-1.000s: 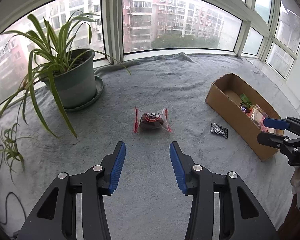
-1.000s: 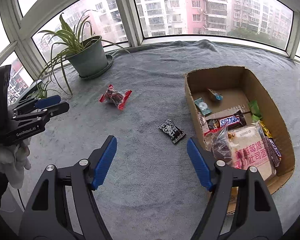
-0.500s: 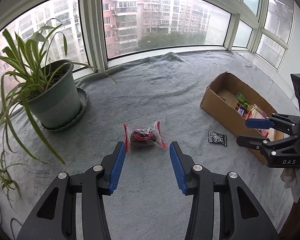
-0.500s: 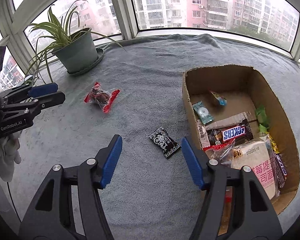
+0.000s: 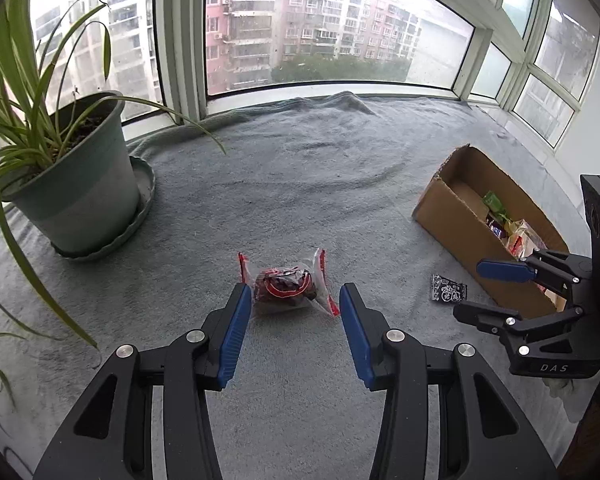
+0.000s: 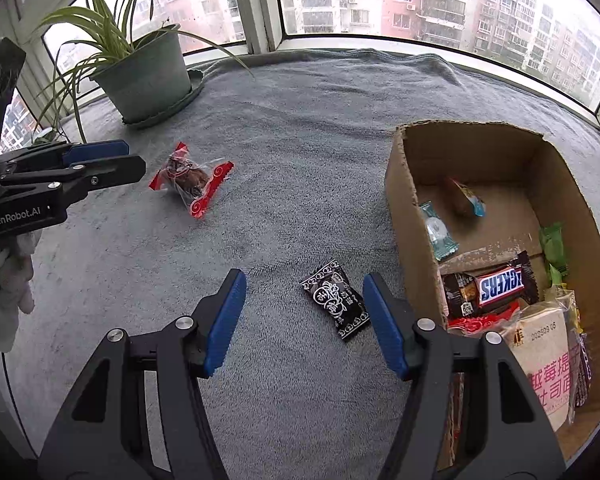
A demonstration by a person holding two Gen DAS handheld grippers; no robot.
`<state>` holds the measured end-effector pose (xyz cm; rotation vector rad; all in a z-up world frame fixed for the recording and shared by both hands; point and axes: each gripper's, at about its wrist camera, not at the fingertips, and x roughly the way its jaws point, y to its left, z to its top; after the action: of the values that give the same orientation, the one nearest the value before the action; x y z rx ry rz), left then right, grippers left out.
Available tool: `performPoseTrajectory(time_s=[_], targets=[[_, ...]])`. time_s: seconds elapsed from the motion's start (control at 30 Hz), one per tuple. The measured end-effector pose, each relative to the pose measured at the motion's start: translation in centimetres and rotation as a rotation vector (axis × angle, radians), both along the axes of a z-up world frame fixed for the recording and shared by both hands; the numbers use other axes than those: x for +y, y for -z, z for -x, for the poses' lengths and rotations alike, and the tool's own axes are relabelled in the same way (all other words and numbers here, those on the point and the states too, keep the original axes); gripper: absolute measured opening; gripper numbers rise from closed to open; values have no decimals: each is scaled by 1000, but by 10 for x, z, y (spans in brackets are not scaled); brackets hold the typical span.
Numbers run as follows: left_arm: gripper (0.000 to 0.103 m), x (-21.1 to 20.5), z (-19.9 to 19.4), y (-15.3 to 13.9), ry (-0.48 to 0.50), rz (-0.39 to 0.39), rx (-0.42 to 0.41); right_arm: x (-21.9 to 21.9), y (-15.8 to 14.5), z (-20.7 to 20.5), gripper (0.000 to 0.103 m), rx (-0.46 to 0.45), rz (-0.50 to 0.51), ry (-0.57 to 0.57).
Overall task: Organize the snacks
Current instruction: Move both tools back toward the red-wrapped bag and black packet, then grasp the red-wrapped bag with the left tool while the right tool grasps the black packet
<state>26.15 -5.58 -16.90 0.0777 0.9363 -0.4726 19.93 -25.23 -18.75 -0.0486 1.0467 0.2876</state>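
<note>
Left gripper [image 5: 291, 300], jaws open, frames the red snack [image 5: 286, 289] at centre. Only the right view shows the right gripper [image 6: 304, 304], jaws open, around the black packet [image 6: 336, 300].

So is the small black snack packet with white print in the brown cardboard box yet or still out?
Out. The black snack packet lies on the grey blanket beside the cardboard box, ahead of the open right gripper.

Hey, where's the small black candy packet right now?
In the right wrist view the black candy packet lies on the gray blanket, just ahead of the open right claw near its right finger, beside the cardboard box.
</note>
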Motion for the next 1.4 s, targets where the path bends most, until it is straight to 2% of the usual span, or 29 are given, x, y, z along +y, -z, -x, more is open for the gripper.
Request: performPoseTrajectory(time_s=[0.13,0.33,0.43,0.5,0.63,0.77,0.87,0.93,1.07,1.27,1.4], targets=[[45,8,-1,2,-8,14,8,14,2,-9,64,11,36,-9],[45,22,-3,5,-32,37,13,28,6,-13,64,12,166,4],[45,28,-1,5,-36,46,13,35,6,-6,56,19,143,-14],[45,32,-1,5,-36,52,14,32,12,-8,56,25,143,26],[45,36,-1,4,-37,66,13,18,16,-16,56,49,64,80],[45,39,1,5,-34,86,8,17,15,-12,56,99,-7,58],[45,40,0,7,-29,95,12,18,22,-7,53,165,-97,36],[45,39,-2,8,-29,102,16,19,18,-3,53,117,-47,42],[45,39,-11,6,-41,123,19,13,7,-6,52,66,-47,58],[45,30,-20,2,-35,132,11,10,14,-17,51,83,24,105],[45,22,-22,5,-26,128,16,20,24,-22,51,77,151,122]])
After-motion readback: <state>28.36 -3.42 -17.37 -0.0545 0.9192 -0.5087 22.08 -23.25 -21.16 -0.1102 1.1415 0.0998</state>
